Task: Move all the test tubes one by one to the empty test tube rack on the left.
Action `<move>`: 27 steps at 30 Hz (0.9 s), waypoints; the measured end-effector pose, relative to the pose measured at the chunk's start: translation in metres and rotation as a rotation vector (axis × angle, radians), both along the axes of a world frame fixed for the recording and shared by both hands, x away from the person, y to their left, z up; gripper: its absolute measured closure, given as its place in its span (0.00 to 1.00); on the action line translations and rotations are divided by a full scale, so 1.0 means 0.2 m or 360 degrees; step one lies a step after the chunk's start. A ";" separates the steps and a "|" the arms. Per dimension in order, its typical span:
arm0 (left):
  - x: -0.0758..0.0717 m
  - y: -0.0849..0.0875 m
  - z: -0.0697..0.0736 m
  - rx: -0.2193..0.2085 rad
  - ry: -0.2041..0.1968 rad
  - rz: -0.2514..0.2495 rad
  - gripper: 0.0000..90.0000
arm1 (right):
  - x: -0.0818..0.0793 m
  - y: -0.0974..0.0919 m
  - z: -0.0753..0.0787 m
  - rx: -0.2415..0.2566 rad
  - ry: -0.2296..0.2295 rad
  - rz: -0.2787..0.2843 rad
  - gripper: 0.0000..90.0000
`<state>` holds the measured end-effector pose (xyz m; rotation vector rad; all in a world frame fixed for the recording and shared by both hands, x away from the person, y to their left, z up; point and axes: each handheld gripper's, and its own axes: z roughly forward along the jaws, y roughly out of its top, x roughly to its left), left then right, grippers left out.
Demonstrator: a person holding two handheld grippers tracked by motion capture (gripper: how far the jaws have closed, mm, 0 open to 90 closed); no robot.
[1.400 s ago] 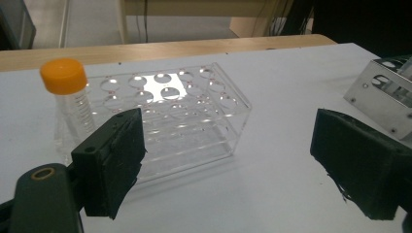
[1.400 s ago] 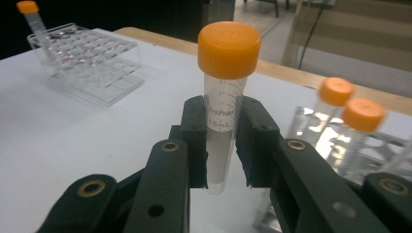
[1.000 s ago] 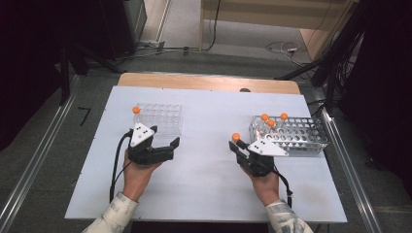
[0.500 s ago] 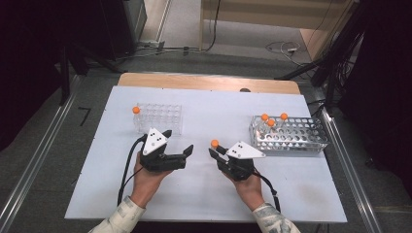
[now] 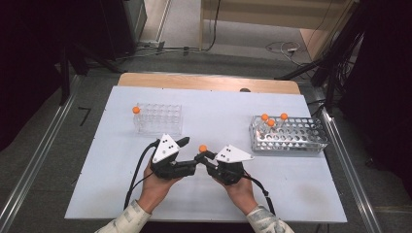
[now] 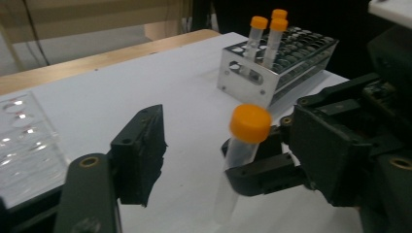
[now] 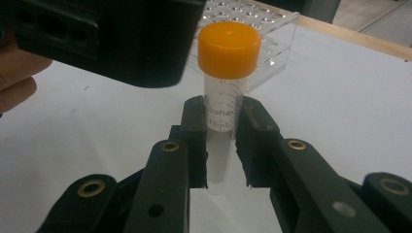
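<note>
Right tongs (image 7: pixel 221 145): clamped on the orange-capped tube (image 7: pixel 223 87), held upright above the near middle of the surface (image 5: pixel 218 107).
Left tongs (image 6: pixel 194 160): partly open, jaws just been closing, tube between them, pads not pressing it.
Metal rack (image 5: pixel 291 136): right, three capped tubes.

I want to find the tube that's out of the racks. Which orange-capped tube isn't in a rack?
The tube pinched in the right claw, mid-table. Three others stand in the metal rack; one stands in the clear rack.
</note>
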<state>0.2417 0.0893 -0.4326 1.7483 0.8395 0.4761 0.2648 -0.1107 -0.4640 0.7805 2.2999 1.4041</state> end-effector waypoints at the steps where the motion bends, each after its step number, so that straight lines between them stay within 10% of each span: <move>1: 0.00 -0.01 0.00 0.0012 -0.0003 -0.0006 0.41 | 0.00 0.00 0.00 -0.0005 0.0007 0.0006 0.80; 13: 0.00 -0.01 -0.03 0.0035 0.0009 -0.0051 0.73 | -0.03 0.04 -0.01 -0.0015 0.0011 0.0059 0.80; 27: 0.01 -0.01 -0.03 0.0045 0.0023 -0.0056 0.78 | -0.03 0.03 0.00 -0.0005 0.0011 0.0062 0.79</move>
